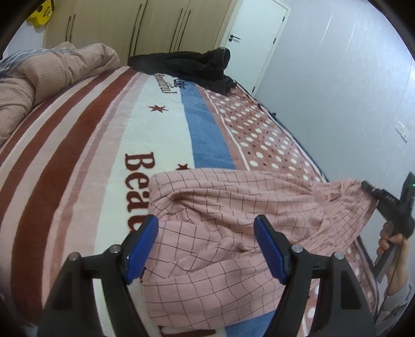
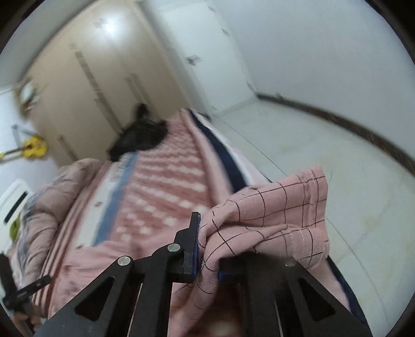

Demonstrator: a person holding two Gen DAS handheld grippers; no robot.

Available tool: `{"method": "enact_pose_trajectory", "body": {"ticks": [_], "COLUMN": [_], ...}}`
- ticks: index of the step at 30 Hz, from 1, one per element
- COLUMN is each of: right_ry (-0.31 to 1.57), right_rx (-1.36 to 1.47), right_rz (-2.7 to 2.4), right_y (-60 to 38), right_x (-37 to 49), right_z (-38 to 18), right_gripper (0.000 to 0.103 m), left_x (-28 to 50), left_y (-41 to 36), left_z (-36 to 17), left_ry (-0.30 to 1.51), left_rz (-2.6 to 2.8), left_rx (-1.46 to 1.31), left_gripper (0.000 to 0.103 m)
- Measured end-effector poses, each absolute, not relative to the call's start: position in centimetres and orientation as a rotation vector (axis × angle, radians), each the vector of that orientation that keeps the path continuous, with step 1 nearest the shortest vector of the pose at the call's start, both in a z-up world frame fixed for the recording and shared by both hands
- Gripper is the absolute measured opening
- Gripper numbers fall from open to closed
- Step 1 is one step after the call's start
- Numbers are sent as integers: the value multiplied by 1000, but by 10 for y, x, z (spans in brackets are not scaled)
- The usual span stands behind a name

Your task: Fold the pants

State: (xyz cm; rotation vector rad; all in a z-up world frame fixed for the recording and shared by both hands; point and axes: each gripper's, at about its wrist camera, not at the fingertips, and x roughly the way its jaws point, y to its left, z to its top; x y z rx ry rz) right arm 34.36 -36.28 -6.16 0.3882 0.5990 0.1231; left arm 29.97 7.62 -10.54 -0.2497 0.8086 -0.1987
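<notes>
The pink checked pants (image 1: 220,225) lie rumpled on the bed blanket (image 1: 90,155). My left gripper (image 1: 206,246) is open, its blue pads either side of the cloth just above it, holding nothing. My right gripper (image 1: 373,194) is at the right edge of the left wrist view, shut on one end of the pants and lifting it off the bed. In the right wrist view the right gripper (image 2: 207,246) is shut on a bunch of the pink checked cloth (image 2: 272,215), whose hemmed edge hangs over the right finger.
A dark garment (image 1: 192,64) lies at the far end of the bed. A brown quilt (image 1: 39,77) is piled at the far left. A wardrobe (image 1: 129,23) and a white door (image 1: 259,39) stand behind. A grey wall (image 1: 337,90) and floor (image 2: 311,145) run along the bed's right side.
</notes>
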Motion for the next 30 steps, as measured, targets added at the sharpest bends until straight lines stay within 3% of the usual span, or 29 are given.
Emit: {"method": "enact_pose_trajectory", "body": {"ticks": [6,10,12,14,18,22,30], "right_ry": [531,646,735,794,845,794,750], "right_rx": [142,-54,-147,-189,-143,-56,-58], "right_rz": [467,672,707,704,706,768,649], "right_y": [-227,-132,-95,-79,-81,-117,-172], "right_x": [316,300,297,295,294,272,252], "right_z": [-12,-38,-68,-92,-110,-83,-62], "right_gripper": [5,5,10,24,27,51,51], "left_x": [286,272,269,265,261,260,269], "left_y": [88,100,105,112,120,117,83], "left_z": [-92,-87,-88,-89,-92,-92,-92], "left_ry": [769,756,757,760,774,777,794], "left_rz": [-191,-179,-169,-156,-156,-171,-254], "left_rx": [-267,-275,-279,-282,-291,-284,-275], "left_gripper": [72,72,72,72,72,72,73]}}
